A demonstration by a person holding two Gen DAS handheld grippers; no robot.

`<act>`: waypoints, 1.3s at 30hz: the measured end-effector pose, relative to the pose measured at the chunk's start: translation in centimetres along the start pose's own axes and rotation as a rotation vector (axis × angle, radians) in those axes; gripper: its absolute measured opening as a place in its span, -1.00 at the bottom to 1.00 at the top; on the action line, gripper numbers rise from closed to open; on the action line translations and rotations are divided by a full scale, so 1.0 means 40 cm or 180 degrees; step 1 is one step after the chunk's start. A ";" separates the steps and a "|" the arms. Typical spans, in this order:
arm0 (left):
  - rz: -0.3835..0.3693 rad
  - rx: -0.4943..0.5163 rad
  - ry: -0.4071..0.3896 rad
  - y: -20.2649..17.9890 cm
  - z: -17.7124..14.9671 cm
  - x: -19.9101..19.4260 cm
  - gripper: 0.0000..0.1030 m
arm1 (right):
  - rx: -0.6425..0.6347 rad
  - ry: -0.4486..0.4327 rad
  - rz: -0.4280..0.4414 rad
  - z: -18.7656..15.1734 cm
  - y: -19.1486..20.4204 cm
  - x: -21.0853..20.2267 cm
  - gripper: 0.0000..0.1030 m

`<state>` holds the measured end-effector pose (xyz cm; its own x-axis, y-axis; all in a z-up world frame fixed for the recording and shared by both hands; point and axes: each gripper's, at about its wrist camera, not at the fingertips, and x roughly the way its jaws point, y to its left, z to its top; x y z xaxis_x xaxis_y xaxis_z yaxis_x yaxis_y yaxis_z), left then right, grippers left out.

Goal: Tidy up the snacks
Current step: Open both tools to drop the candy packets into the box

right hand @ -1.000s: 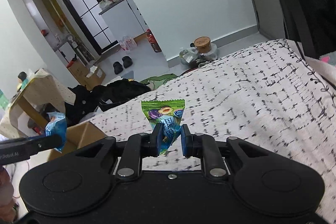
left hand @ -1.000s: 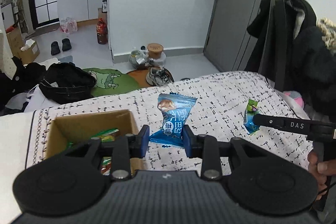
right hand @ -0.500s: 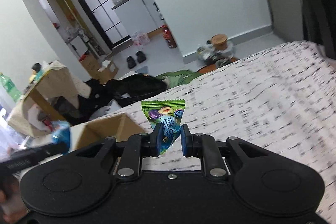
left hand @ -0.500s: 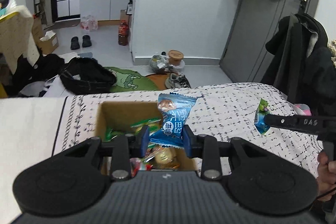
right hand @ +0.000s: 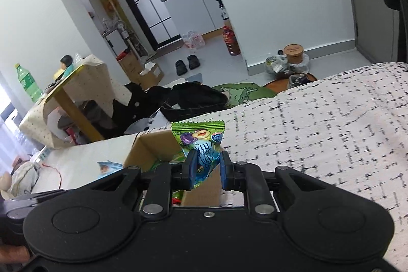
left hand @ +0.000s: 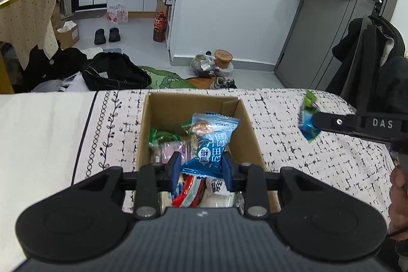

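A blue plastic snack packet with a nut picture (left hand: 210, 142) is clamped upright between the fingers (left hand: 175, 167) of the left gripper (left hand: 200, 168), which are closed narrowly onto its lower half. It hangs directly above an open brown cardboard box (left hand: 252, 139) that already contains several wrapped snacks (left hand: 165, 142). The box sits on a white bed cover with black dash marks (left hand: 293, 170).

Off to the right of the box, above the cover, the right gripper (right hand: 206, 170) has its fingers (right hand: 190, 170) pinched shut on a green and blue plastic snack packet showing a plum (right hand: 201, 144), seen edge-on from the left wrist view (left hand: 308, 119). From the right wrist view this packet stands upright just in front of the box's near corner (right hand: 150, 147). A person's hand (left hand: 399, 198) grips the right tool's handle.
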<state>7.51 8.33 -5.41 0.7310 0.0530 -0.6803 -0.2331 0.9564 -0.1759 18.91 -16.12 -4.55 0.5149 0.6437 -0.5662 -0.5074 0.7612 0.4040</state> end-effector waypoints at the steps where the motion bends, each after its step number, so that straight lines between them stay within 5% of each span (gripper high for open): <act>1: -0.0014 -0.0008 0.0023 0.002 -0.005 0.003 -0.36 | -0.0011 0.0009 0.0007 -0.003 0.013 0.004 -0.65; 14: 0.0038 -0.0303 -0.0087 0.061 -0.007 -0.013 -0.20 | -0.0219 0.0080 0.0096 -0.009 0.116 0.059 -0.62; 19: 0.0096 -0.0346 -0.0108 0.081 -0.002 -0.018 -0.07 | -0.0327 0.0079 0.0025 -0.002 0.142 0.075 -0.27; 39: 0.0165 -0.0260 -0.0007 0.031 0.024 -0.039 0.58 | -0.0435 0.0275 -0.0399 -0.003 0.035 -0.061 0.07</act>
<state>6.71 9.70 -3.87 0.7179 0.1025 -0.6885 -0.3221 0.9257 -0.1981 16.86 -16.62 -2.69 0.5216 0.5310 -0.6678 -0.5352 0.8132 0.2286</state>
